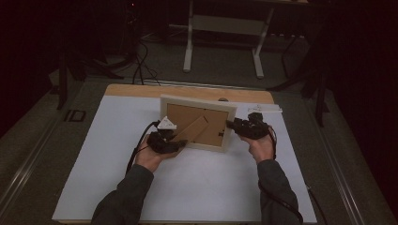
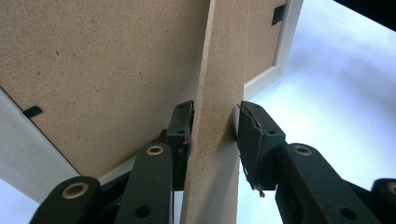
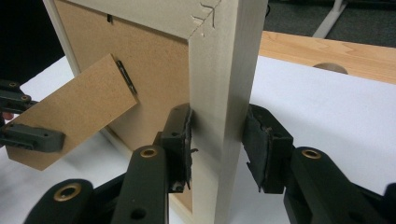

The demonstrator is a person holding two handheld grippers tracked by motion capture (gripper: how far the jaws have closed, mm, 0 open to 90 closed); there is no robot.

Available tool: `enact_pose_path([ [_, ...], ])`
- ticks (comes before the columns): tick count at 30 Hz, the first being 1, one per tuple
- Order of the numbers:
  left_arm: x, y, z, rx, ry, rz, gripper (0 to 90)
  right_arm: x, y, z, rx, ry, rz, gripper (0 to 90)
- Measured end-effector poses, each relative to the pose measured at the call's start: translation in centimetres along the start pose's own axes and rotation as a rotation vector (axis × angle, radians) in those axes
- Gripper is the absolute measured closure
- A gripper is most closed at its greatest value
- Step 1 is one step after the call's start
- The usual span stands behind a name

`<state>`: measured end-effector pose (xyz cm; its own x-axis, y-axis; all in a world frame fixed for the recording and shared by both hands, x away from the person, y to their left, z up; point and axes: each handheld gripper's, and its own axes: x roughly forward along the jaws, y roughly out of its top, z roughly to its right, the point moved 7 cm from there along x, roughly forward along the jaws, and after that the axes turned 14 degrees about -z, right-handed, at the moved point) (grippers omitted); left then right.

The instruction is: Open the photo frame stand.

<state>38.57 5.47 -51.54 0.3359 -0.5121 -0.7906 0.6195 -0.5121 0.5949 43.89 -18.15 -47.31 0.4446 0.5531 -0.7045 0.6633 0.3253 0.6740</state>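
1. A pale picture frame [image 1: 197, 123] stands near the far middle of the white table sheet [image 1: 187, 187], its brown fibreboard back [image 2: 93, 70] turned toward the person; in the right gripper view it stands close to upright.
2. A fibreboard stand leg [image 1: 195, 131] is hinged to that back and swings out toward the left hand; in the right gripper view its hinge [image 3: 126, 77] shows as a dark strip at the leg's upper end.
3. The left gripper [image 2: 215, 135] has the leg between its jaws at a middling gap; the left pad touches the leg's face, the right pad sits at its other edge, and I cannot tell whether it presses.
4. The right gripper [image 3: 217, 140] clamps the frame's right-hand side rail, both pads pressed on the wood just below the mitred corner [image 3: 205, 18].
5. A bare strip of wooden tabletop [image 1: 187, 91] lies beyond the sheet; past it, a white stand [image 1: 223, 28] is on the dark floor.
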Motion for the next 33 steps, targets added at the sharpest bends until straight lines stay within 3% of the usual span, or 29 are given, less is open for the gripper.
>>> enact_pose_path([
  [17,0.2,0.3,-0.1,0.0,0.031,0.013,68.6,-0.4,0.1,0.0,-0.011,-0.01,0.017,62.0],
  [19,0.2,0.4,-0.2,-0.014,0.034,0.021,68.9,-0.6,0.3,0.1,-0.001,-0.011,0.031,67.5],
  [21,0.4,0.6,-0.3,-0.037,0.031,0.03,69.7,-1.2,0.5,-0.1,0.01,0.063,0.067,70.8],
  [22,0.5,0.8,-0.3,-0.04,0.031,0.035,70.1,-1.3,0.6,-0.5,-0.012,0.061,0.058,70.7],
  [23,0.5,0.8,-0.3,-0.041,0.032,0.036,70.2,-1.1,0.7,-0.9,-0.058,0.001,0.021,70.7],
  [25,0.5,0.8,-0.2,-0.036,0.026,0.032,70.8,-0.8,1.0,-1.6,-0.099,-0.008,0.0,70.4],
  [33,0.6,0.2,0.0,-0.005,0.037,0.01,72.4,-0.9,1.2,-1.2,-0.068,-0.016,0.019,68.5],
])
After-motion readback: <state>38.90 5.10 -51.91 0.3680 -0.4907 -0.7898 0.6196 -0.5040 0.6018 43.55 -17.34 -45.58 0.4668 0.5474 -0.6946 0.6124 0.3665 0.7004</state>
